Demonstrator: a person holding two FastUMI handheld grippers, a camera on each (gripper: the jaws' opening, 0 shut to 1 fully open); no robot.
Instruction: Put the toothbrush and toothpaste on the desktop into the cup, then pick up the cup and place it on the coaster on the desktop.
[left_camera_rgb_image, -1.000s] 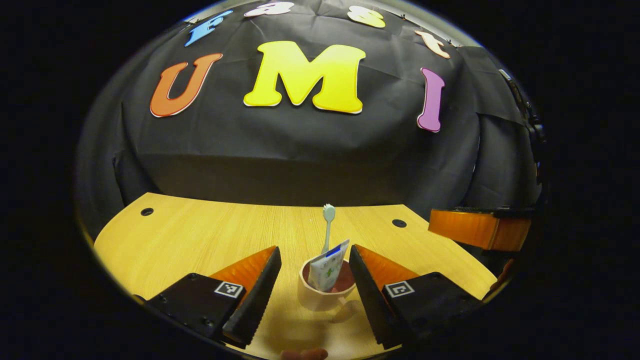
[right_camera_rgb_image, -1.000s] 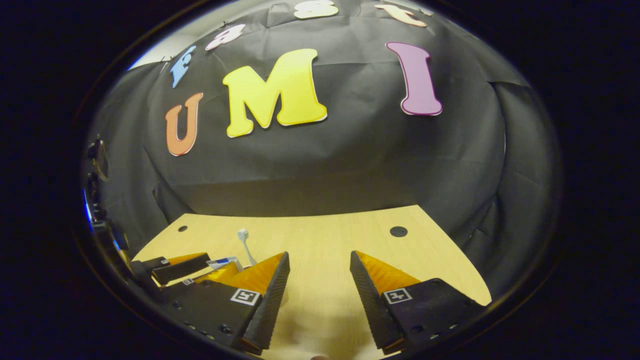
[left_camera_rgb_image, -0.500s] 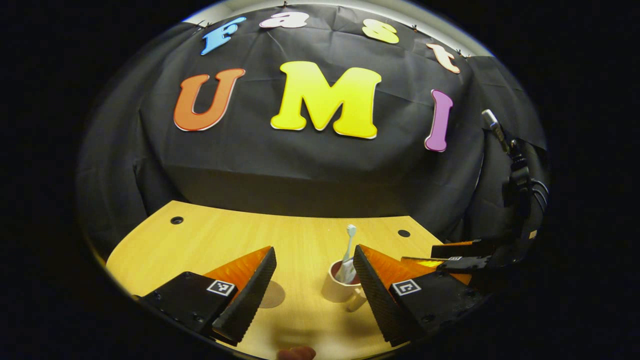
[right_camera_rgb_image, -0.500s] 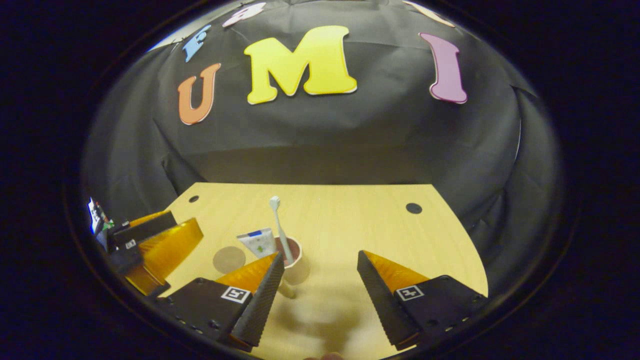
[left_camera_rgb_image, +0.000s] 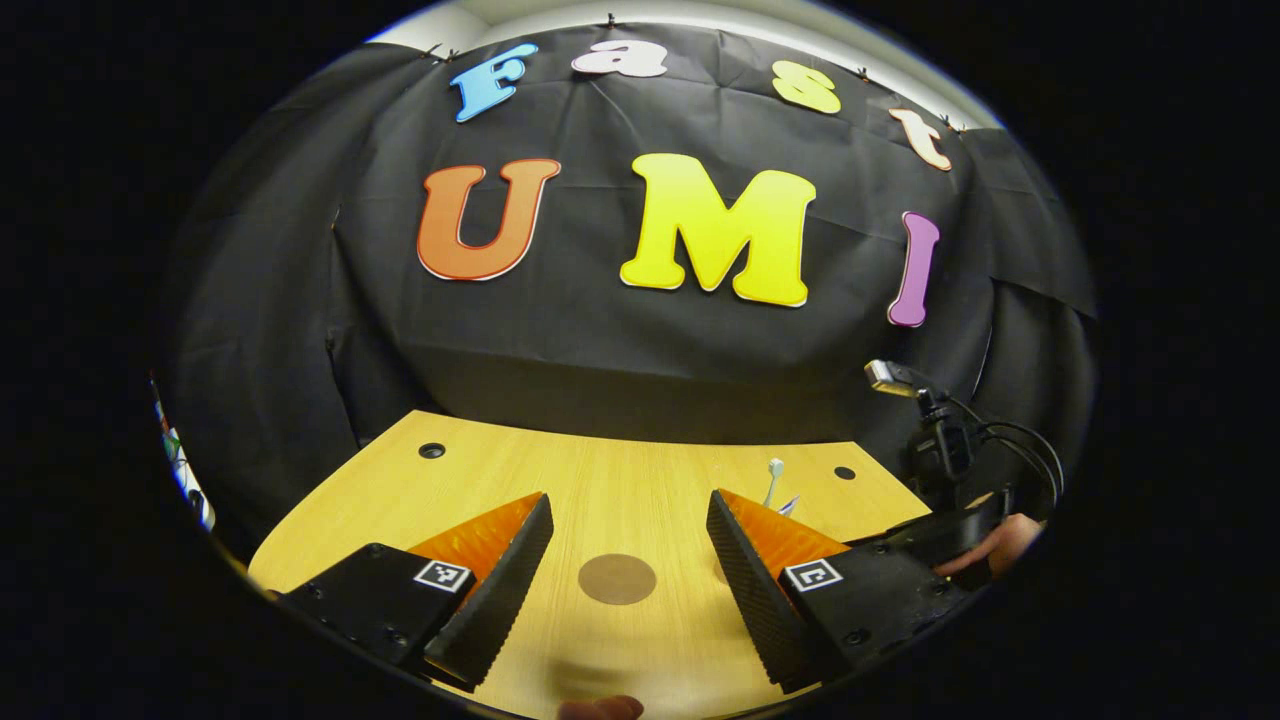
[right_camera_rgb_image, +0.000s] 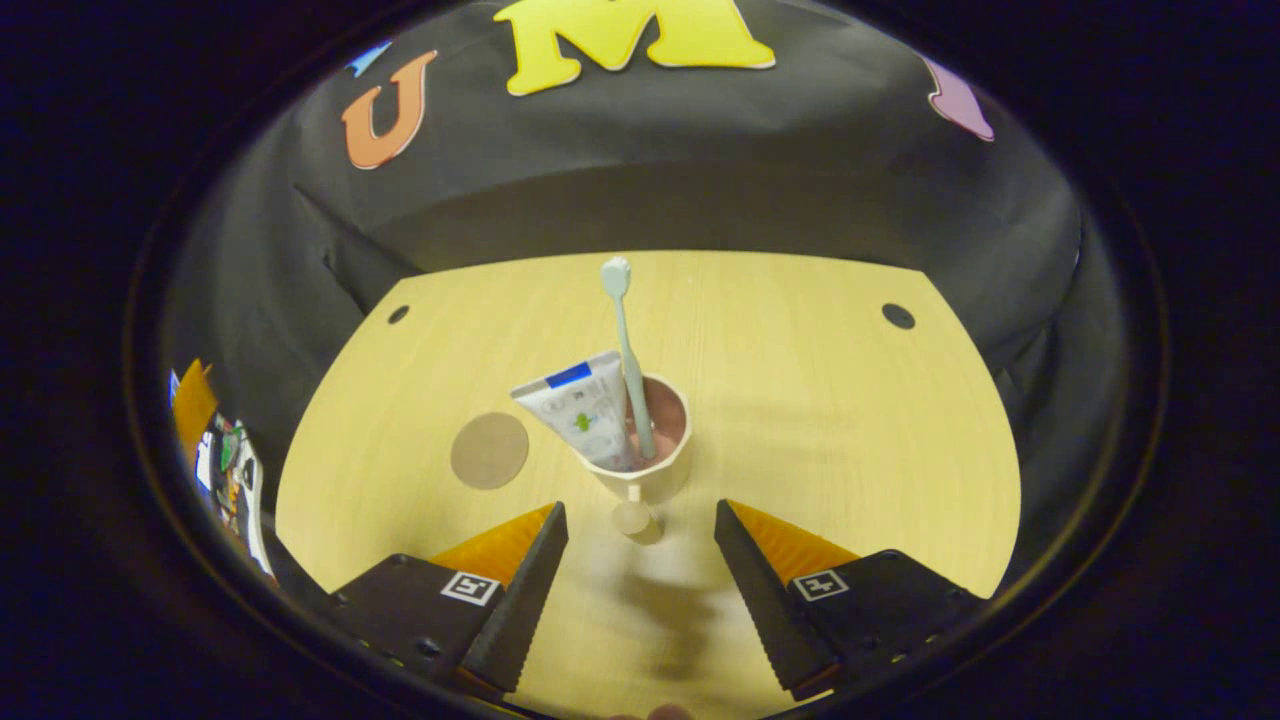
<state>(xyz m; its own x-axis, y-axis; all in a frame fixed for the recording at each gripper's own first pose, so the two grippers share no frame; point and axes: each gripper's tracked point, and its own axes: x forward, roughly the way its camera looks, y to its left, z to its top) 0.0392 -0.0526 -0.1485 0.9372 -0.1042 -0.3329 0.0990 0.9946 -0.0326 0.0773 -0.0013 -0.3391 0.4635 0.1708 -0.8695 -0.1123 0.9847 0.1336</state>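
Nearest us, our right gripper (right_camera_rgb_image: 640, 560) hangs with its jaws spread wide and nothing between them, lined up on the cup (right_camera_rgb_image: 640, 455) just ahead, which we judge is for taking it by the handle. The one cup stands on the desktop (right_camera_rgb_image: 830, 420), holding one toothbrush (right_camera_rgb_image: 628, 350) and one toothpaste (right_camera_rgb_image: 585, 410), so loading looks done. Beside it lies one bare coaster (right_camera_rgb_image: 489, 450); our left gripper (left_camera_rgb_image: 628, 580) is also spread and empty, framing that coaster.

Dim booth, warm overhead light brightening the table (right_camera_rgb_image: 800, 420), a soft blurred shadow smearing toward six o'clock below the cup (right_camera_rgb_image: 640, 465), and fisheye bending everything at the rims.
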